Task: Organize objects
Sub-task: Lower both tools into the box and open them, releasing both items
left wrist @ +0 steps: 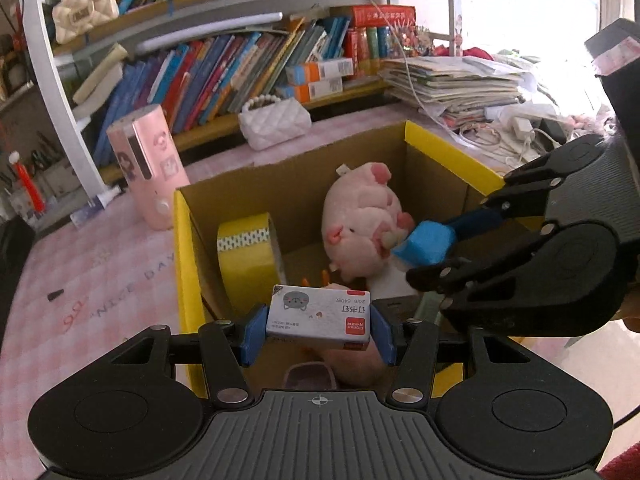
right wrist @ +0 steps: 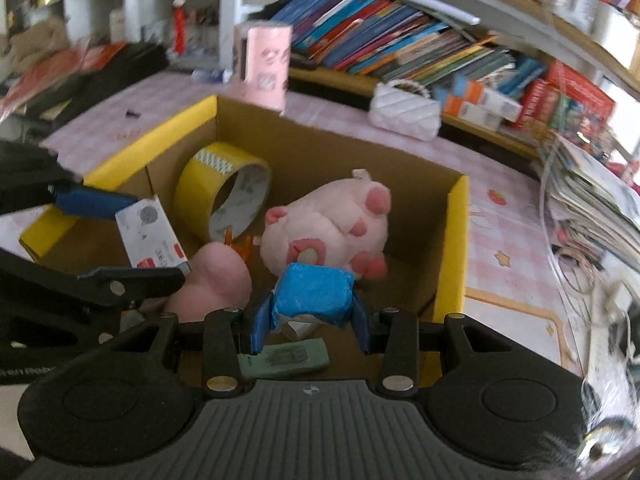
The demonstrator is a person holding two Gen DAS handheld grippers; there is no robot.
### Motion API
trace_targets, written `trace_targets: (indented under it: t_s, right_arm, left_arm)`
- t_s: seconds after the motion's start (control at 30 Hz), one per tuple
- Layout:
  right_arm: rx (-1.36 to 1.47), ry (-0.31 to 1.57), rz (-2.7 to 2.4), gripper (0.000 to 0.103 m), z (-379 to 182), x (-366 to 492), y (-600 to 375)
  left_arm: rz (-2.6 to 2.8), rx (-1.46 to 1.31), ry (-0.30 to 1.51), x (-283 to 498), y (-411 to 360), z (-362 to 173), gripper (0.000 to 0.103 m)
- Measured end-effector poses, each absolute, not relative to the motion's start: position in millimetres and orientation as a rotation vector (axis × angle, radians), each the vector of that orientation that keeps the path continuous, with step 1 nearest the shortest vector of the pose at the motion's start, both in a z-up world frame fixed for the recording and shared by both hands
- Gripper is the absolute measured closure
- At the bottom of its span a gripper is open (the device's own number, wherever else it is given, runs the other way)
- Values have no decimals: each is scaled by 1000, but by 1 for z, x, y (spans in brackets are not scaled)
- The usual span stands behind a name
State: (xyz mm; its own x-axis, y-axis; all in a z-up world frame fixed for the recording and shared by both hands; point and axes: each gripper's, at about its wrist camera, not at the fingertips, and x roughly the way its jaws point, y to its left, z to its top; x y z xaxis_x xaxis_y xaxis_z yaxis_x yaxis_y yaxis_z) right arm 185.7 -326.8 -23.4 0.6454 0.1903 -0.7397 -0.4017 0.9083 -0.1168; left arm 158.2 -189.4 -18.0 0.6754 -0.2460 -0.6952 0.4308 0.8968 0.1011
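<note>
An open cardboard box with yellow flaps (left wrist: 182, 240) (right wrist: 456, 240) stands on the pink desk. Inside it lie a pink plush pig (left wrist: 360, 220) (right wrist: 332, 232), a yellow tape roll (left wrist: 248, 256) (right wrist: 220, 192) and another pink plush (right wrist: 212, 280). My left gripper (left wrist: 318, 330) is shut on a small white staples box (left wrist: 318, 316) (right wrist: 152, 236) over the box's near edge. My right gripper (right wrist: 312, 320) is shut on a blue wrapped block (right wrist: 314, 294) (left wrist: 424, 242), held above the box just in front of the pig.
A pink cylinder (left wrist: 146, 168) (right wrist: 266, 68) stands left of the box. A white quilted purse (left wrist: 274, 120) (right wrist: 406, 110) sits behind it. Bookshelves line the back. A stack of papers (left wrist: 456, 84) and cables lie at the right. A green card (right wrist: 284, 358) lies below my right gripper.
</note>
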Motion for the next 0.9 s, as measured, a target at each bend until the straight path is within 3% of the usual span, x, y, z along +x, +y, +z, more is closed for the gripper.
trace_targets:
  t_s: [0.63, 0.9]
  right_arm:
    - [-266, 918, 485, 64, -30, 207, -326]
    - [-216, 905, 458, 63, -28, 203, -331]
  left_arm:
    - [-344, 173, 775, 159, -185, -21, 49]
    - [-316, 154, 723, 139, -181, -10, 39]
